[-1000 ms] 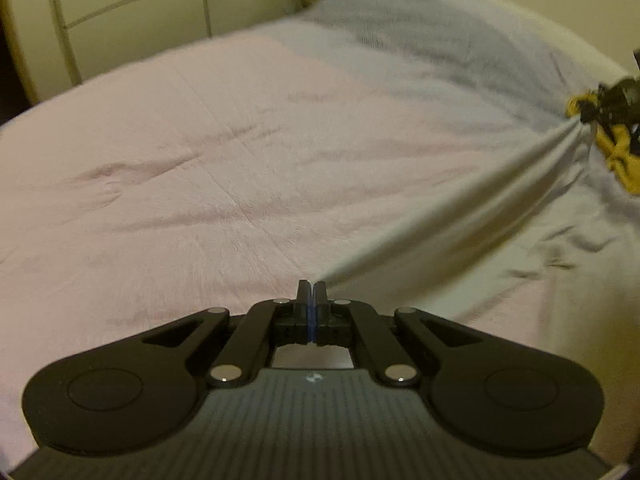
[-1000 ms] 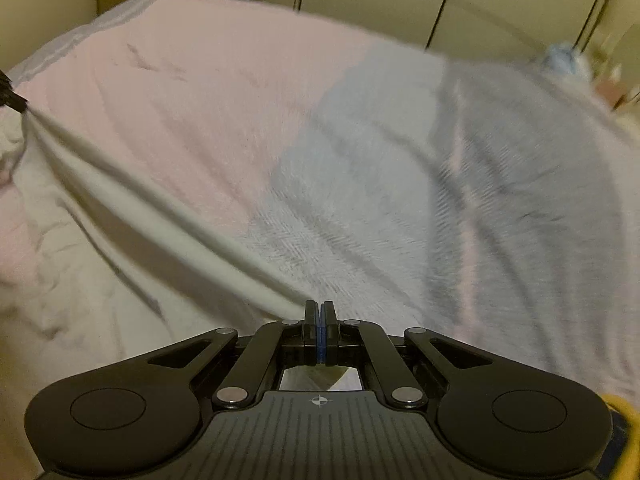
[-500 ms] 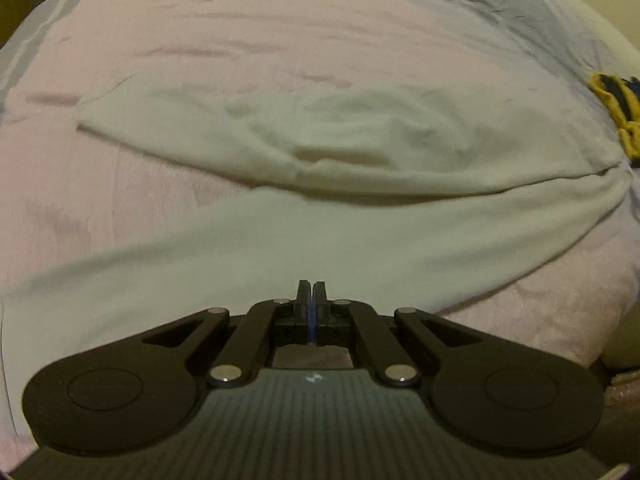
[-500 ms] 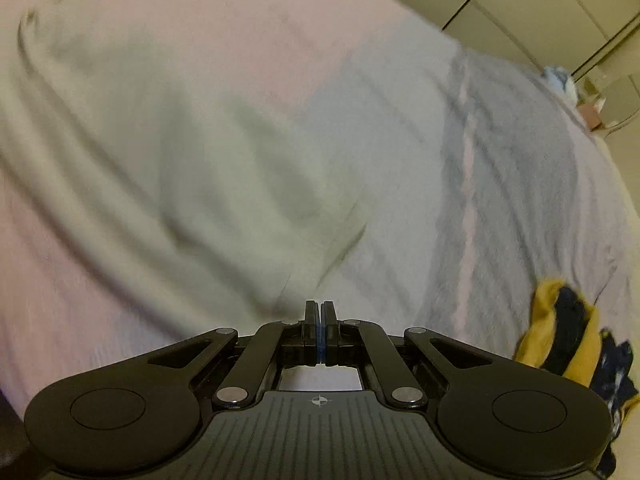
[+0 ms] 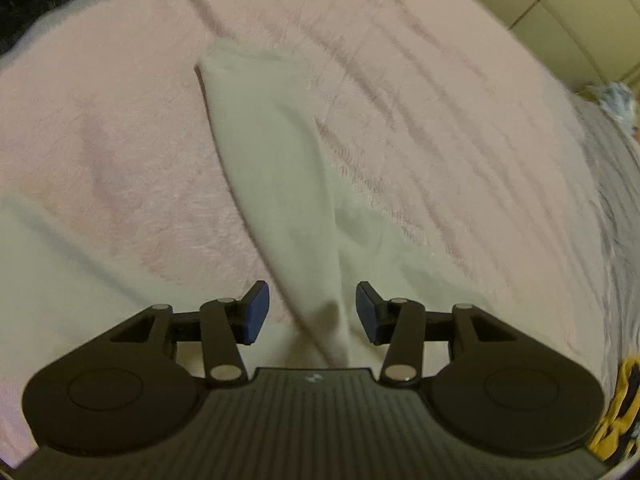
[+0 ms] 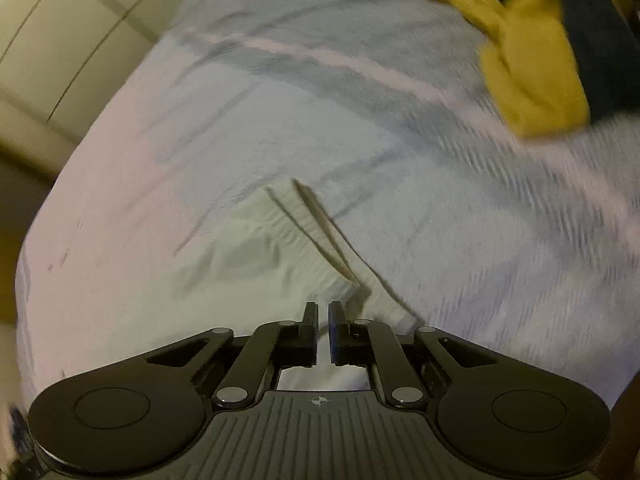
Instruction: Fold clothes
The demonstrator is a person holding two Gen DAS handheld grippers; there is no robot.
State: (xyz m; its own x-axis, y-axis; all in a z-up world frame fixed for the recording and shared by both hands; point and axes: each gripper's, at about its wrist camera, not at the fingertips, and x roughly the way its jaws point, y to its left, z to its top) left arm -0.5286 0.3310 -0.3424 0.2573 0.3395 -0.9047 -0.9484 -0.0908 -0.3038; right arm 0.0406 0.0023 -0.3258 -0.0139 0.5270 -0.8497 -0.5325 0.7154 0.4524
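Note:
A white garment (image 5: 272, 168) lies on the pink bed cover (image 5: 100, 128). One long folded part of it runs from the far left down to the gap between my left fingers. My left gripper (image 5: 312, 314) is wide open just above that cloth, its blue pads (image 5: 256, 312) holding nothing. In the right wrist view the same white garment (image 6: 248, 256) shows a ribbed hem edge. My right gripper (image 6: 323, 320) hovers over it with its jaws a narrow gap apart, and only the cloth below shows through the gap.
A yellow and navy garment (image 6: 532, 60) lies crumpled on the grey-blue part of the bed cover (image 6: 360, 120), and its edge (image 5: 616, 412) shows at the lower right of the left wrist view. Cream wardrobe doors (image 6: 60, 40) stand beyond the bed.
Both grippers held the white garment stretched between them, then brought it down onto the bed. Now the left has opened wide and the right has parted slightly, letting the cloth go.

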